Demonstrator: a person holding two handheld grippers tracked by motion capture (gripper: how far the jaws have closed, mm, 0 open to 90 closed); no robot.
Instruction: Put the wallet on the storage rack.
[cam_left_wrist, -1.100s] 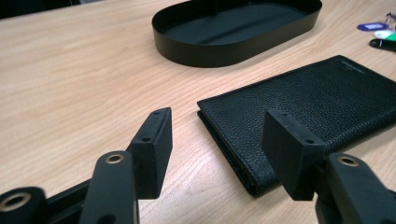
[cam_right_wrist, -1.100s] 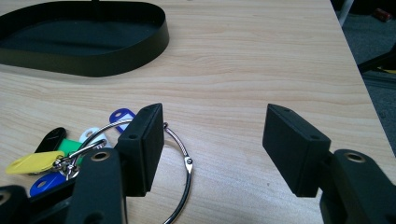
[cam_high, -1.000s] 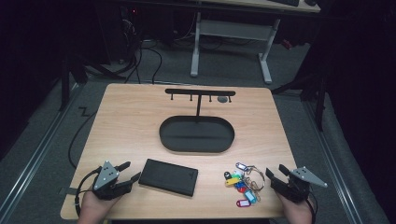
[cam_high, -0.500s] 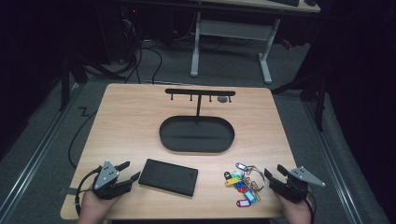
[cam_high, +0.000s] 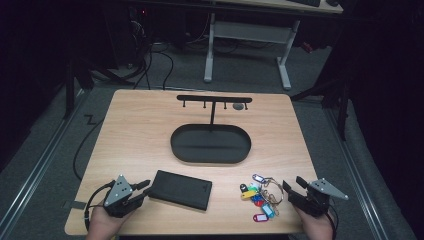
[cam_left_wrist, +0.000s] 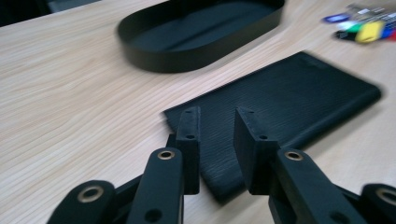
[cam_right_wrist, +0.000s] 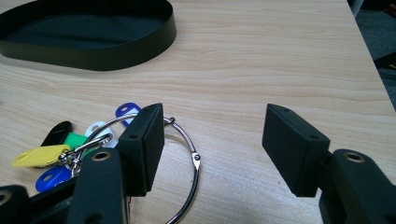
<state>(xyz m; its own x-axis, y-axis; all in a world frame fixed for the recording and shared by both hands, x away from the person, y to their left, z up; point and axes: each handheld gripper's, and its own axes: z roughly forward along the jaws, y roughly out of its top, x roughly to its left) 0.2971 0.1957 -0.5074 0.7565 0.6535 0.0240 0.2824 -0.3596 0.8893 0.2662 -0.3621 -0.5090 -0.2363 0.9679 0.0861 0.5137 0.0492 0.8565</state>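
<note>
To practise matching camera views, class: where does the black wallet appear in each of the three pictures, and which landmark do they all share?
High view: the black wallet lies at lower centre-left, near the table's front edge.
Left gripper view: it fills the centre right, its corner behind the jaws.
Right gripper view: not in it.
Shared landmark: the black oval tray.

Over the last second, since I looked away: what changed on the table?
The left gripper has just been closing its jaws beside the flat black wallet's corner, a gap remaining, nothing held. The right gripper, its jaws open, the coloured key tags and the black oval tray stayed put.
</note>
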